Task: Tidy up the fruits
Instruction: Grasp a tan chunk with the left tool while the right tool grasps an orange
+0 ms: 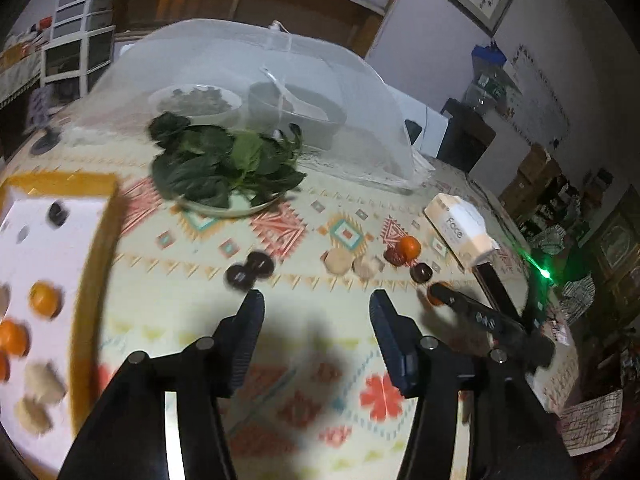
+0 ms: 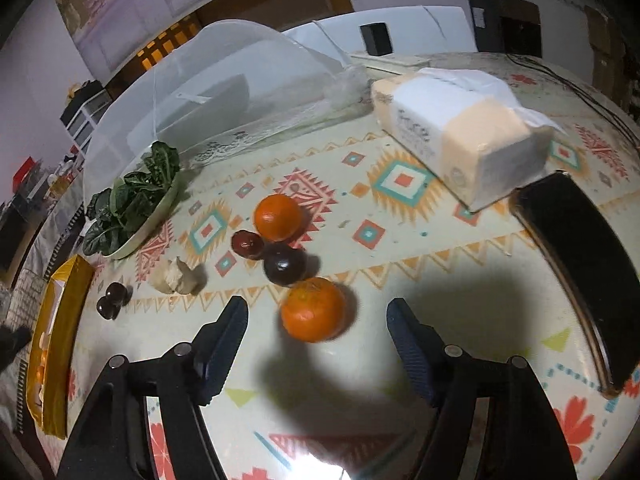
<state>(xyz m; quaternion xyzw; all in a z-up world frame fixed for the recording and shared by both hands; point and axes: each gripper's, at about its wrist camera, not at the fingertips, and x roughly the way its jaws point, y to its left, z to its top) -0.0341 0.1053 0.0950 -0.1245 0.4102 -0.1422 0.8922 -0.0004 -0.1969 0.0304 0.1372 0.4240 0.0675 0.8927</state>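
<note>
Right wrist view: my right claw (image 2: 318, 320) hangs above the patterned cloth (image 2: 460, 280) with its jaws wide apart and nothing gripped. The near orange (image 2: 313, 309) lies on the cloth just ahead of the tips, between them and slightly left of centre, touching neither finger. Directly beyond it sits a dark plum (image 2: 285, 263), touching or nearly touching a red-brown fruit (image 2: 247, 243) to its left; the far orange (image 2: 278, 217) lies just behind both. A pale lump (image 2: 176, 276) rests further left, and a dark pair (image 2: 113, 299) further left again. The yellow-rimmed tray (image 2: 66, 312) stands at the far left edge. The tissue pack (image 2: 460, 128) lies ahead and to the right, with a black slab (image 2: 580, 272) just beside it.

Left wrist view: my left claw (image 1: 316, 308) is likewise spread open and empty above the cloth. The dark pair (image 1: 250, 270) lies just ahead of its left finger. The tray (image 1: 94, 280) sits well to the left, holding oranges (image 1: 45, 299) and pale lumps (image 1: 44, 384). A plate of greens (image 1: 228, 164) and a mesh cover (image 1: 260, 80) stand further ahead.
</note>
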